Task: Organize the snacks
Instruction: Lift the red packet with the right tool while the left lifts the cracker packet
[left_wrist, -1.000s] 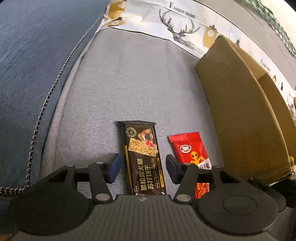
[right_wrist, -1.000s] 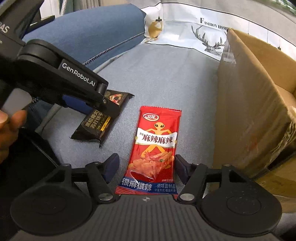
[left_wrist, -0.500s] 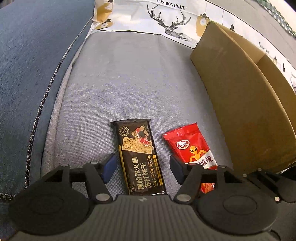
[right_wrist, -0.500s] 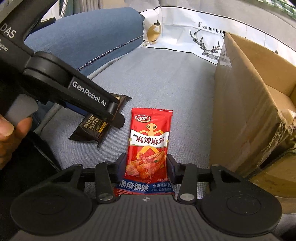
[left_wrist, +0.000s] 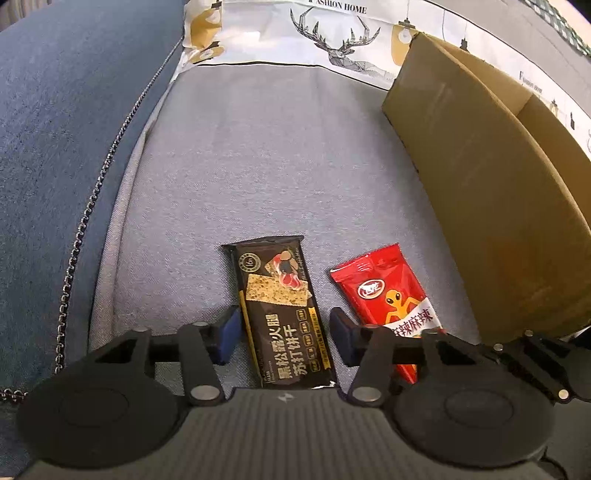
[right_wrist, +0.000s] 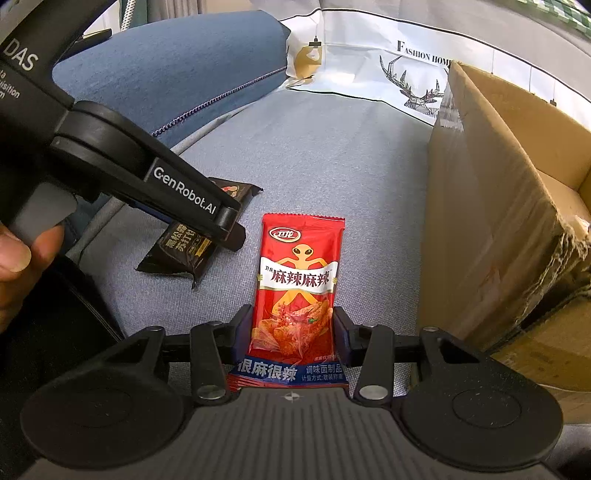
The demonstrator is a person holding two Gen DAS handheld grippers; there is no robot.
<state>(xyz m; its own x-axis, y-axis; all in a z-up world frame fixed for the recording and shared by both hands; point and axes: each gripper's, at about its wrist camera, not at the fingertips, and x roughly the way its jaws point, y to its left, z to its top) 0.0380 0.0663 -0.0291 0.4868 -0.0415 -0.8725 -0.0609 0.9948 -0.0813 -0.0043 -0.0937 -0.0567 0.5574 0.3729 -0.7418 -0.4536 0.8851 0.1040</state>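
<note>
A black cracker packet (left_wrist: 282,314) lies flat on the grey sofa seat between the fingers of my left gripper (left_wrist: 284,332), which is open around it with a gap on the right side. A red spicy snack packet (right_wrist: 297,288) lies beside it; in the left wrist view it (left_wrist: 388,288) is just right of the black packet. My right gripper (right_wrist: 293,332) has closed on the red packet's lower part, both pads touching its edges. The black packet (right_wrist: 184,247) shows partly under the left gripper's body in the right wrist view.
An open cardboard box (left_wrist: 491,192) stands on the seat to the right; it also shows in the right wrist view (right_wrist: 498,206). A blue cushion with a chain strap (left_wrist: 66,147) lies at the left. A deer-print cloth (left_wrist: 325,33) covers the backrest.
My right gripper's fingers closed in from wide open onto the red packet. My left gripper narrowed around the black packet and shifted slightly.
</note>
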